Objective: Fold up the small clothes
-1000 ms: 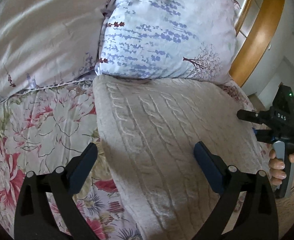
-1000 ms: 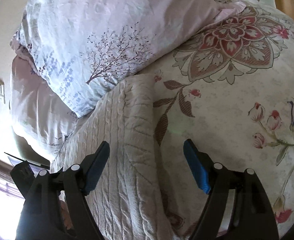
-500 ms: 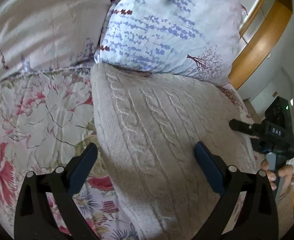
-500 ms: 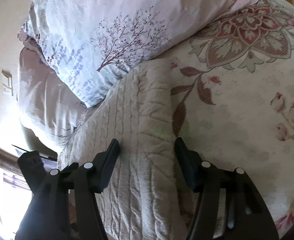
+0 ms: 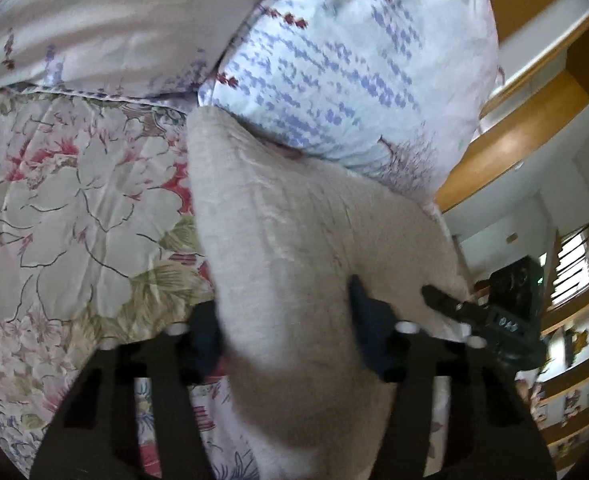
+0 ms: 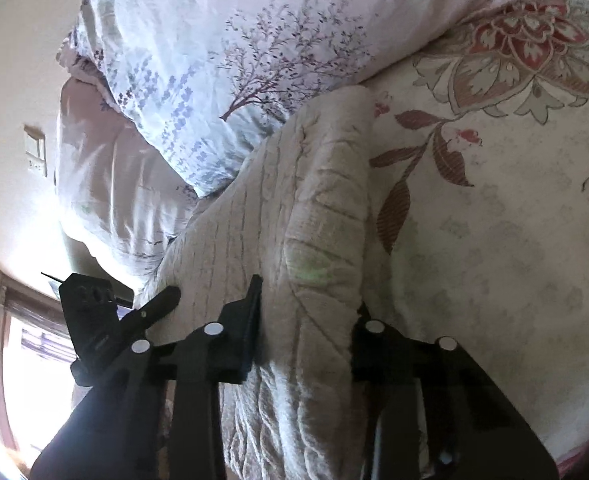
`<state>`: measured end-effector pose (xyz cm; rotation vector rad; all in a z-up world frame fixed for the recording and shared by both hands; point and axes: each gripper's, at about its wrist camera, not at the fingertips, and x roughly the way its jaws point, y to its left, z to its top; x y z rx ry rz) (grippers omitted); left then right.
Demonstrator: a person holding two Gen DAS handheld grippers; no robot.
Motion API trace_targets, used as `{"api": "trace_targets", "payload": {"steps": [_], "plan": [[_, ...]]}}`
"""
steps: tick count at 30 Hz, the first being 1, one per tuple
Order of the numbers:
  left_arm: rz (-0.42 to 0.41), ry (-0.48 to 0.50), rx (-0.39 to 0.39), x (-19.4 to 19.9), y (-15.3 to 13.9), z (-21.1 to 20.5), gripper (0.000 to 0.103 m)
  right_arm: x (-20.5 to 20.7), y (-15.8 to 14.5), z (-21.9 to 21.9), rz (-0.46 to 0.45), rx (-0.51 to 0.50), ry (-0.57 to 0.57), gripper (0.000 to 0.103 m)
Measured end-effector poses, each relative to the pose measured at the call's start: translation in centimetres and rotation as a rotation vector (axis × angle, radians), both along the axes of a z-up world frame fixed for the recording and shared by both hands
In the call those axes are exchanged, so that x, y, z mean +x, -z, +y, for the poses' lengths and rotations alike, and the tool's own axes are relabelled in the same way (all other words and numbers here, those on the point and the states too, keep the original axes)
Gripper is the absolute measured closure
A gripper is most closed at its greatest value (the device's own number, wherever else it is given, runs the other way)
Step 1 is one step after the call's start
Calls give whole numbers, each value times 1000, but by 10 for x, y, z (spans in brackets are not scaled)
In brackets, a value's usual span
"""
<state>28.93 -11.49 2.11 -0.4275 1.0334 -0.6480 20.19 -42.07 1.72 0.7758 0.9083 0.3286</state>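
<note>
Two grippers closing on one thing: cream cable-knit garment (image 5: 294, 248), flat on the floral bedspread (image 5: 74, 200), far end tucked against the lavender-print pillow (image 5: 354, 60). Long axis running from pillow straight back toward both grippers. Left gripper (image 5: 286, 332) straddling the near left edge, jaws closing, fabric bunched between them. Right gripper (image 6: 306, 312) straddling the near right edge, jaws closing round a raised ridge of knit. Equally near, one per corner; likely next, lifting toward the pillow.
</note>
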Motion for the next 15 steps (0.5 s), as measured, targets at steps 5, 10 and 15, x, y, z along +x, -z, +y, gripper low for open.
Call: {"api": "trace_targets", "payload": {"steps": [5, 10, 15], "plan": [[-15, 13, -35, -10, -11, 21, 66, -8, -26, 18, -78, -34, -2, 78], [-71, -1, 1, -33, -30, 63, 66, -10, -49, 67, -147, -104, -61, 80], [-100, -54, 39, -51, -40, 126, 66, -5, -44, 130, -192, -122, -139, 81]]}}
